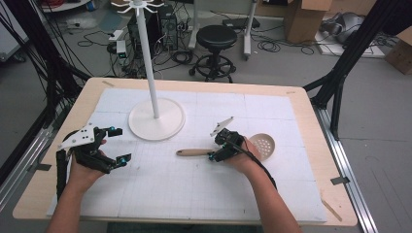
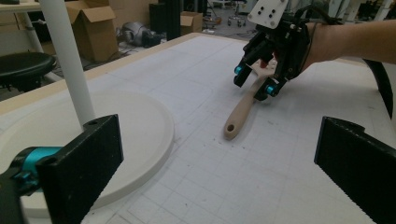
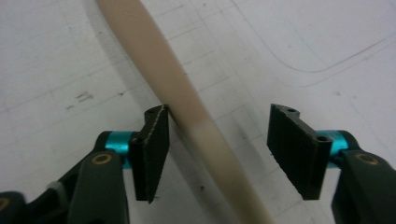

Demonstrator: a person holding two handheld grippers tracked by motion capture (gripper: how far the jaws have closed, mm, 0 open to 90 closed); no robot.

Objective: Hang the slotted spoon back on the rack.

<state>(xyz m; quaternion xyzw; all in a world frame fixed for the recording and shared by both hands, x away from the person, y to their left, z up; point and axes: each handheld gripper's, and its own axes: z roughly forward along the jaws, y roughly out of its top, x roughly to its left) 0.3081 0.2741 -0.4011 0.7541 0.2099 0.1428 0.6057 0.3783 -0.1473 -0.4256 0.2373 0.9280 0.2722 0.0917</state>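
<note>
Beige wooden-handled skimmer spoon (image 1: 233, 149) lies flat on the white gridded mat (image 1: 194, 184), perforated round bowl toward the bench's right side, handle with hanging hole pointing left. No brand, label or writing legible on it. Right claw (image 1: 217, 148) sits over the handle's middle, jaws straddling it; one pad just at the handle's edge, the other standing clear, so no grip. Left claw (image 1: 119, 144) wide, nothing between the jaws, well apart to the left. White pole stand with round base (image 1: 156, 119) behind, on the wooden bench (image 1: 311, 121).
</note>
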